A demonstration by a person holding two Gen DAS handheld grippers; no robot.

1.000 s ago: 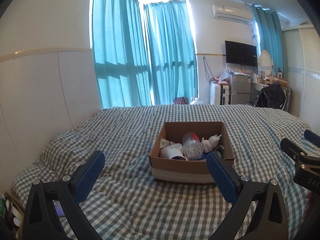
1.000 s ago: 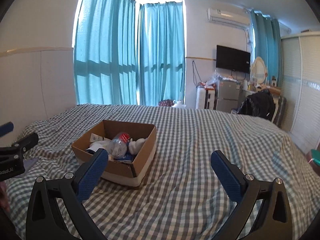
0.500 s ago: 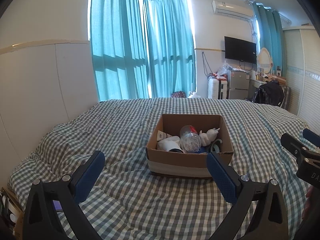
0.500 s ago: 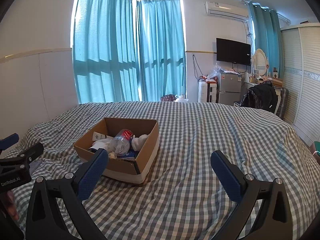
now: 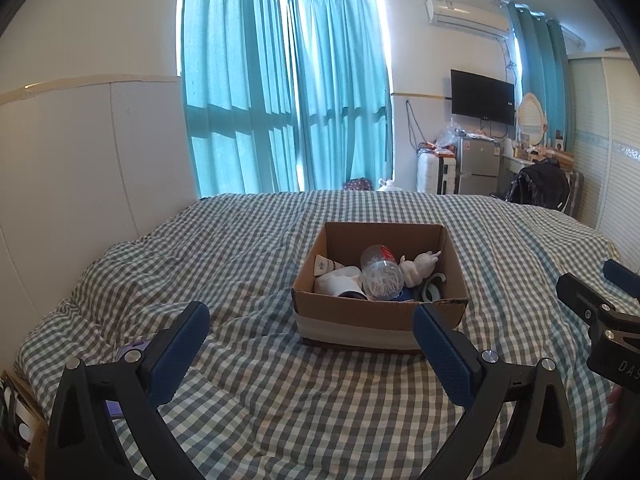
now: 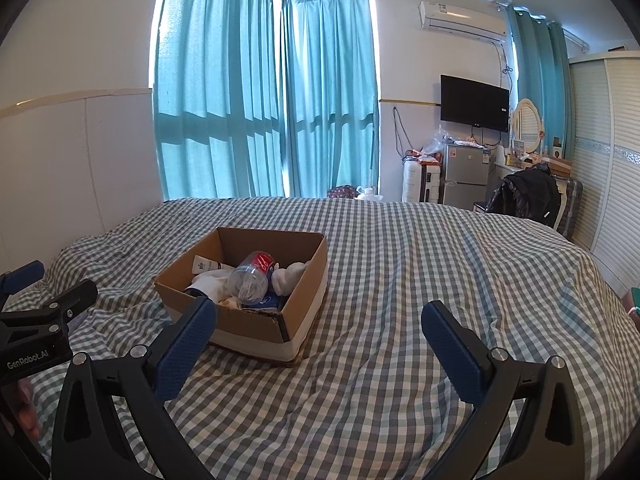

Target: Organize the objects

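Observation:
An open cardboard box (image 5: 360, 322) sits on the checked bed; it also shows in the right wrist view (image 6: 256, 332). Inside lie a clear plastic bottle with a red label (image 5: 380, 276) (image 6: 252, 278), a white figurine (image 5: 418, 266), a white tube (image 5: 326, 266) and white cloth (image 5: 338, 282). My left gripper (image 5: 310, 344) is open and empty, short of the box's near side. My right gripper (image 6: 318, 340) is open and empty, to the right of the box. Each gripper shows at the edge of the other's view.
The bed (image 6: 420, 272) is covered in grey-and-white checked bedding. A purple object (image 5: 134, 348) lies at the bed's left edge by my left finger. A padded headboard wall (image 5: 80, 160) stands left. Curtains, a fridge (image 6: 466, 176), a chair with a black jacket (image 6: 524, 196) and wardrobe stand beyond.
Both views have tilted and lifted slightly, so the box sits lower and a bit farther away. Both grippers stay open and empty.

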